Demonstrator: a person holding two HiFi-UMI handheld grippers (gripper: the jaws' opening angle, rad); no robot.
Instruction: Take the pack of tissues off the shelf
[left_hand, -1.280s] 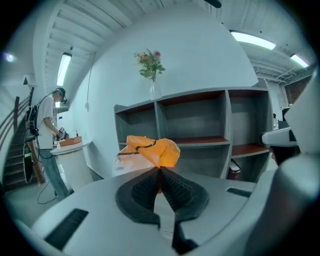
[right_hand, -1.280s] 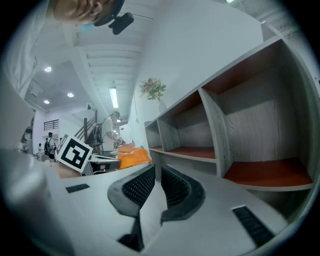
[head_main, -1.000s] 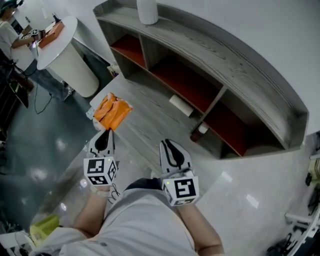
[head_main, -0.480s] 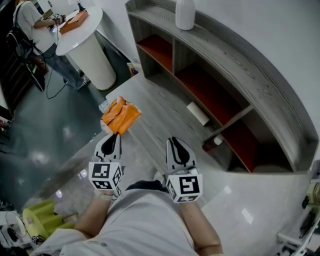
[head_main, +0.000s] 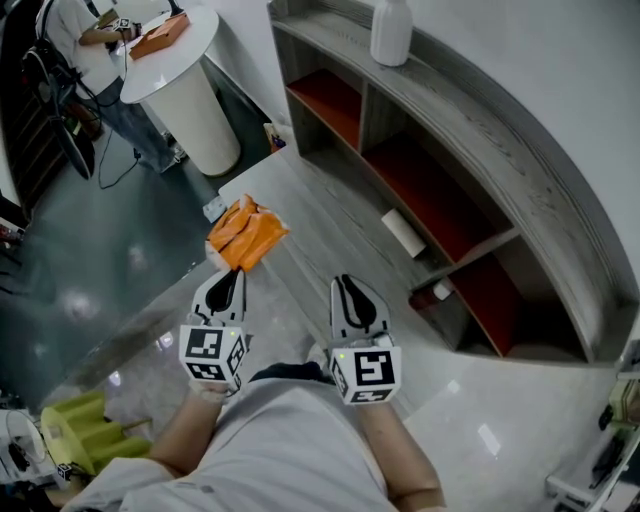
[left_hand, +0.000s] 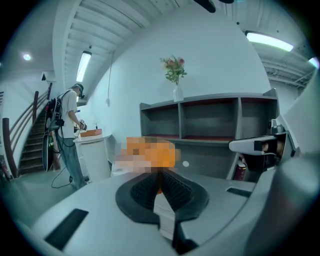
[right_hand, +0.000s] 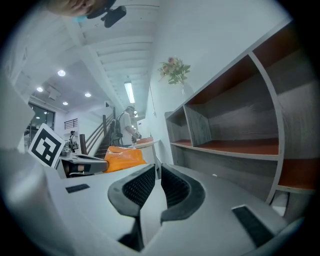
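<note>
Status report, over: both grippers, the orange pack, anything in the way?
Left gripper shut, right gripper shut. Orange pack lies on grey surface beside shelf, just ahead of left fingers; contact unclear. Nothing blocking.

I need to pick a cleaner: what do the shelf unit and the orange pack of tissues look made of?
Shelf unit: gray wood or wood-look laminate, matte; streaky grain lines run along its top and uprights. Its compartment floors look like smooth red-brown board. Pack of tissues: probably thin orange plastic film, slightly shiny; its surface is creased and crumpled.
</note>
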